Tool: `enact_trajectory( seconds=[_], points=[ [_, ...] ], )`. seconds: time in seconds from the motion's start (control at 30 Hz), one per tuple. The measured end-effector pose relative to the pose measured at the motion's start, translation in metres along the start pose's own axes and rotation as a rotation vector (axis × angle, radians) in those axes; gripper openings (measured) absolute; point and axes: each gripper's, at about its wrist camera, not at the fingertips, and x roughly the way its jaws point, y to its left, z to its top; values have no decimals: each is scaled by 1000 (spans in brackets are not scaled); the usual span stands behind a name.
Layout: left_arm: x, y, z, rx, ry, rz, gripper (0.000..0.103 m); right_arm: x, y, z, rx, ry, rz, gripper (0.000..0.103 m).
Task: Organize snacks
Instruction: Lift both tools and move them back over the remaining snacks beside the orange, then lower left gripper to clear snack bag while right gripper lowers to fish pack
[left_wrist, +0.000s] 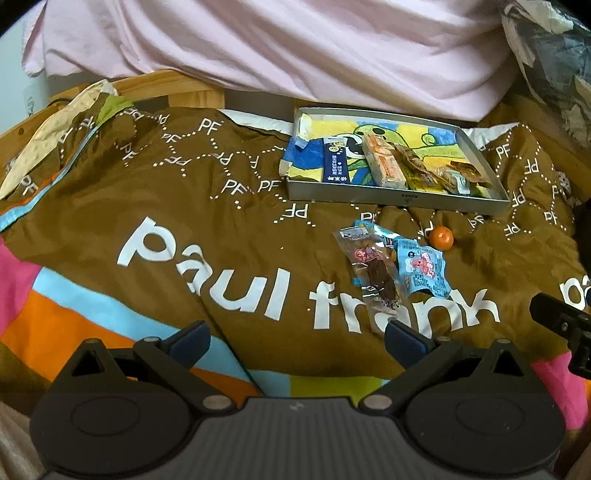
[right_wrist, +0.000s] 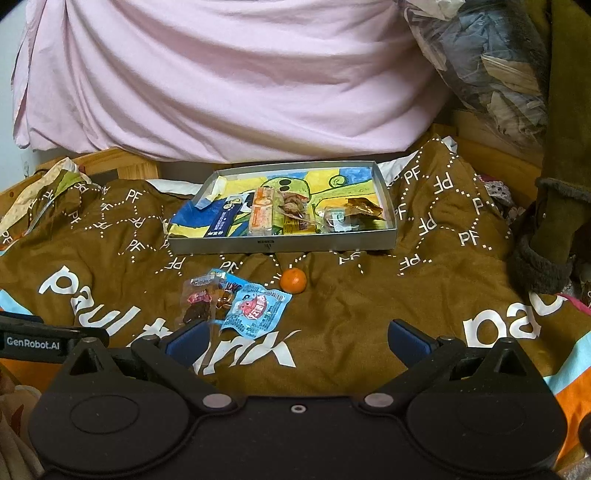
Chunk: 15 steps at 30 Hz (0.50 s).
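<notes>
"paul frank" and "PF" on brown blanket (left_wrist: 229, 206); "GenRobot.AI" on left gripper (right_wrist: 33, 343)

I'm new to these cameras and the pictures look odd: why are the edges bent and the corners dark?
Both views are fisheye. In the left wrist view the tray edges bow and the corners go black; the right wrist view curves the blanket likewise. Lighting is dim and warm, details slightly soft, no strong glare.

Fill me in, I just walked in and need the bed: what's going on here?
Someone is sorting snacks into a shallow tray on the brown blanket, holding two grippers. The left gripper and right gripper are both open and empty. Several snacks already lie in the tray; a small orange, a blue packet and a clear packet wait outside it.
</notes>
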Motion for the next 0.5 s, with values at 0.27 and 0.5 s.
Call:
enact_trajectory(
  seconds=[0.27,0.5],
  points=[
    [13,-9,20,66,16,2,103,2,-2,2,10,5,-5,102],
    [34,-18,32,128,43,-13,103,11,-2,7,13,33,-15,102]
  ],
)
